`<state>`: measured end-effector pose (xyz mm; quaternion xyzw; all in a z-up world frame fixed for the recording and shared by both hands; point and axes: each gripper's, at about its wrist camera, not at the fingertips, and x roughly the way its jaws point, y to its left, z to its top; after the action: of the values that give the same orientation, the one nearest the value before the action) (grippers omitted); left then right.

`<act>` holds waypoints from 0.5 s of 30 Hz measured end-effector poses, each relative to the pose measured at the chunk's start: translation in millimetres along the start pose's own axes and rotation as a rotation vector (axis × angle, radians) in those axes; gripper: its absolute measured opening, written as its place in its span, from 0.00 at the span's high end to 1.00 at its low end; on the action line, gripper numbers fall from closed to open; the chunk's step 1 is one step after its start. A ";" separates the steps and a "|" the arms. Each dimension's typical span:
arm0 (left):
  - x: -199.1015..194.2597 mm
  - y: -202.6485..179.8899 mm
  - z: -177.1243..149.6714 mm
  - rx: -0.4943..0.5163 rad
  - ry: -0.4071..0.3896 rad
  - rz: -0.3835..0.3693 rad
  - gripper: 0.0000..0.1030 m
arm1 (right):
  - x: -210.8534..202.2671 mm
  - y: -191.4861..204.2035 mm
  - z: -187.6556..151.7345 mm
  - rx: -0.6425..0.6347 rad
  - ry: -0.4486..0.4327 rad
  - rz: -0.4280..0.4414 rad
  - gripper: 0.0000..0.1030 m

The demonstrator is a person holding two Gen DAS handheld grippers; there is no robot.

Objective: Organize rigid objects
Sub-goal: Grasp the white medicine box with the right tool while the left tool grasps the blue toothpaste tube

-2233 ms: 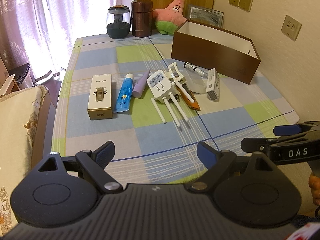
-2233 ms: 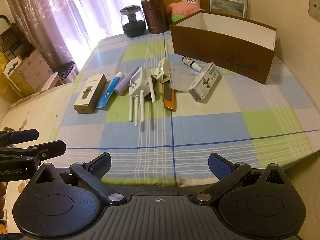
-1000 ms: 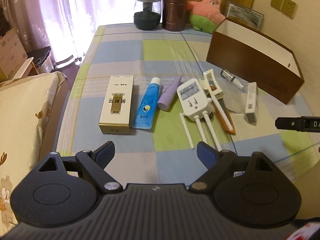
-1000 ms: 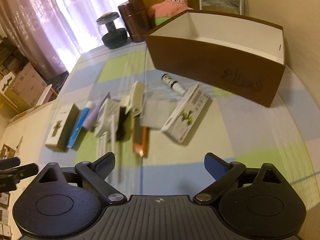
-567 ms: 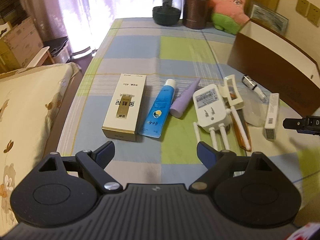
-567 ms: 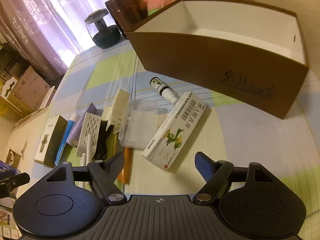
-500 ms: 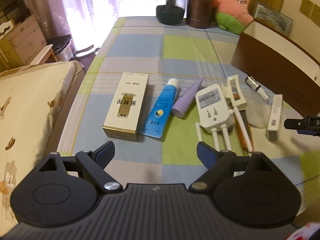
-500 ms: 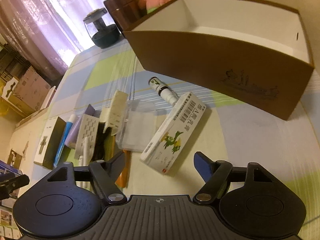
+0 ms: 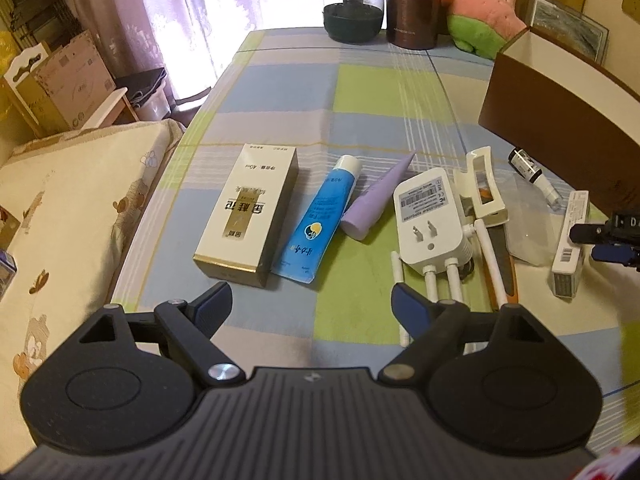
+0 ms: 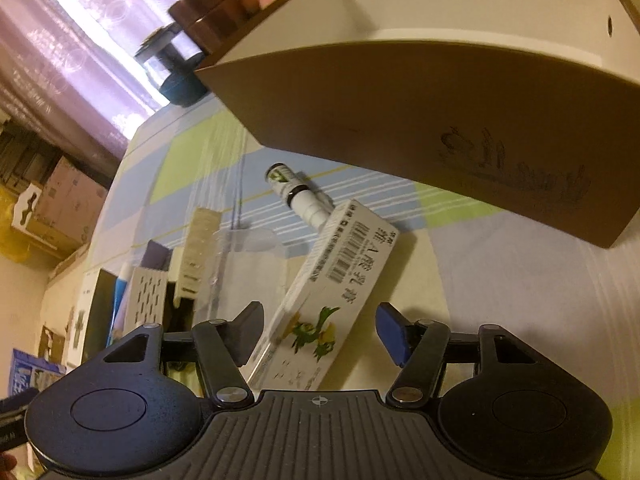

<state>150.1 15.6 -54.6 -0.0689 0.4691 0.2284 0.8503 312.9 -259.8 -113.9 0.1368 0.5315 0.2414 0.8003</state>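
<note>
Left gripper (image 9: 311, 304) hangs above the near edge of the checked tablecloth (image 9: 360, 80), fingers spread wide with nothing between them. Just beyond its left fingertip lies the gold-and-white carton (image 9: 248, 214), flat, long side running away from the fingers. Ahead of the gap lies the blue tube (image 9: 318, 224), touching or nearly touching the carton, then the lilac tube (image 9: 376, 200) angled off beside it. Beyond the right fingertip lies the white plug adapter (image 9: 430, 222), its white prongs pointing back toward that finger, and the white hair clip (image 9: 482, 188) just past it.

Over to the right gripper (image 10: 320, 330), low over the cloth and also spread open, empty, but straddling the near end of the white medicine box (image 10: 340, 284). The box lies slanted, so its end sits nearer the left finger than the right, and no contact shows. That looks like a line-up for a pinch across the narrow width. Beyond the fingers, the small bottle (image 10: 298, 194) touches the box's far end. Farther ahead stands the brown storage box (image 10: 420, 112), open-topped, probably the drop-off. Nothing visible inside it yet.
</note>
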 end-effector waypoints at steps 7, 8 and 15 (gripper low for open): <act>14.8 -5.2 3.9 0.076 0.014 0.007 0.18 | 12.7 -6.9 4.4 0.062 0.003 0.002 0.49; 16.9 -5.7 4.3 0.092 0.013 0.008 0.18 | 13.7 -6.4 5.3 0.062 0.000 -0.001 0.52; 38.7 -2.6 16.7 0.179 0.010 -0.038 0.20 | 19.2 10.8 7.2 0.000 0.020 -0.065 0.59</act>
<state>181.7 31.3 -77.7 -0.0028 0.4906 0.1690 0.8548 323.0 -240.2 -121.0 0.1170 0.5437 0.2165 0.8024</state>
